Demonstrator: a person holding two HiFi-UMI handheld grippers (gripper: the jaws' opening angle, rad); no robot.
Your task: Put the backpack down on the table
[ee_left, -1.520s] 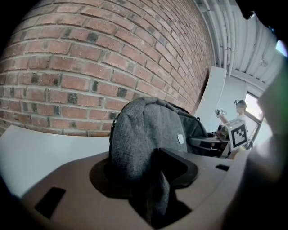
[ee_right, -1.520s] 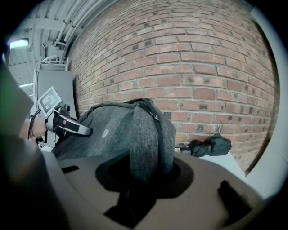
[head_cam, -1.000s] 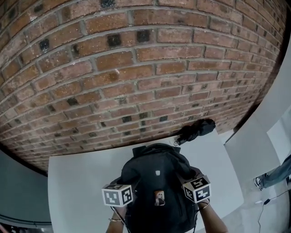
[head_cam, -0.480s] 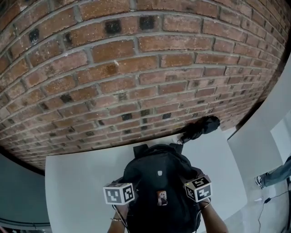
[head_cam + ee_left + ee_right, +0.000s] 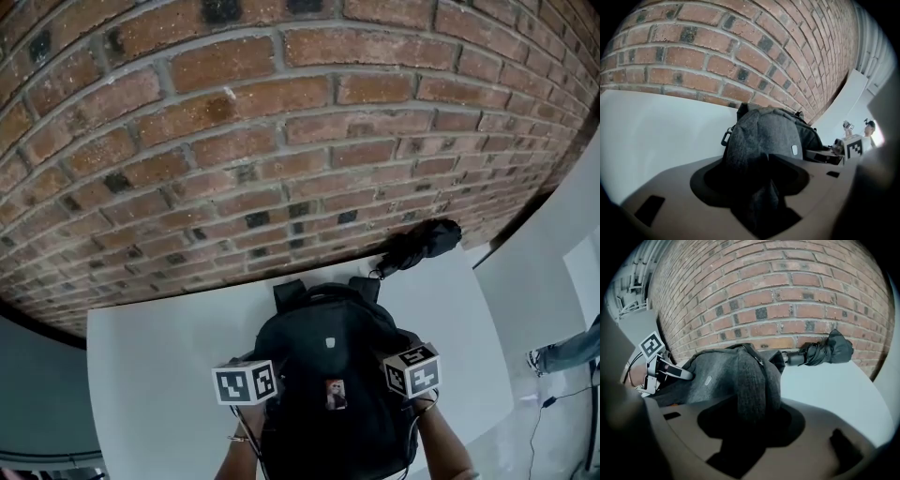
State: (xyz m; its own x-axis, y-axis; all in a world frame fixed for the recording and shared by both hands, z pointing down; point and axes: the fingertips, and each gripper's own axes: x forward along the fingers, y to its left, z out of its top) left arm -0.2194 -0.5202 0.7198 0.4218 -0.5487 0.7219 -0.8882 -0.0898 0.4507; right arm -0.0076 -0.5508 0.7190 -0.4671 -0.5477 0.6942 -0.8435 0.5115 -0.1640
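Head view: a dark backpack [image 5: 323, 375] appears to rest on the white table [image 5: 159, 375], its top handle toward the brick wall [image 5: 281, 141].
Soft, slumping cloth, probably fairly heavy, so side folds are the best hold. The left gripper [image 5: 761, 190] and right gripper [image 5: 745, 427] are opening, each with 1 fold of fabric between its jaws. The table looks smooth, and a folded umbrella [image 5: 417, 248] lies just behind.
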